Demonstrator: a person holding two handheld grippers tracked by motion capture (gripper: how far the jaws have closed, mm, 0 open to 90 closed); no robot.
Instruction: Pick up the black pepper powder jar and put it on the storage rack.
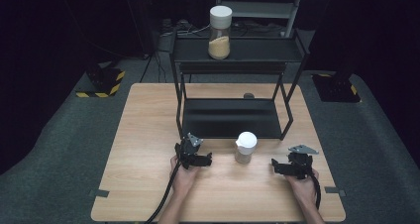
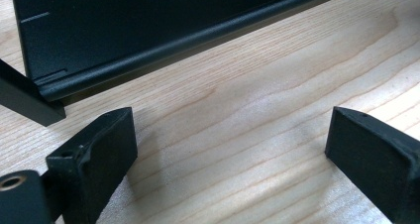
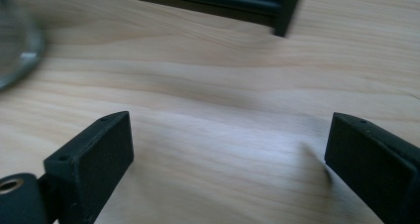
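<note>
Item: small clear jar (image 1: 245,148), white cap, pale contents in its lower part. It stands upright on the wooden table (image 1: 148,135), between the two grippers and just in front of the black two-tier rack (image 1: 233,117). From the jar, the left gripper (image 1: 204,159) lies at about 8 o'clock and the right gripper (image 1: 275,165) at about 4 o'clock; both sit near it, neither touching.

Left gripper: jaws spread wide in its own view (image 2: 230,149), bare wood between them, nothing held. The rack's lower shelf edge (image 2: 163,45) lies just ahead at 11 o'clock.

Right gripper: jaws likewise wide apart (image 3: 230,147), bare wood between them. A curved glass edge, probably the jar (image 3: 15,50), shows at 10 o'clock in its view.

Related item: taller jar (image 1: 220,31), white lid, sandy filling, upright on the rack's top shelf at 12 o'clock from the small jar.

Progress, as judged: the tall jar appears already shelved; the small jar is not yet gripped or lifted. Left to do would be closing on it, raising it and placing it on a shelf.

Markings: no brand, label or legible writing on either jar, the rack or the grippers. Yellow-and-black hazard striping (image 1: 101,92) on the floor at 10 o'clock carries no text.
</note>
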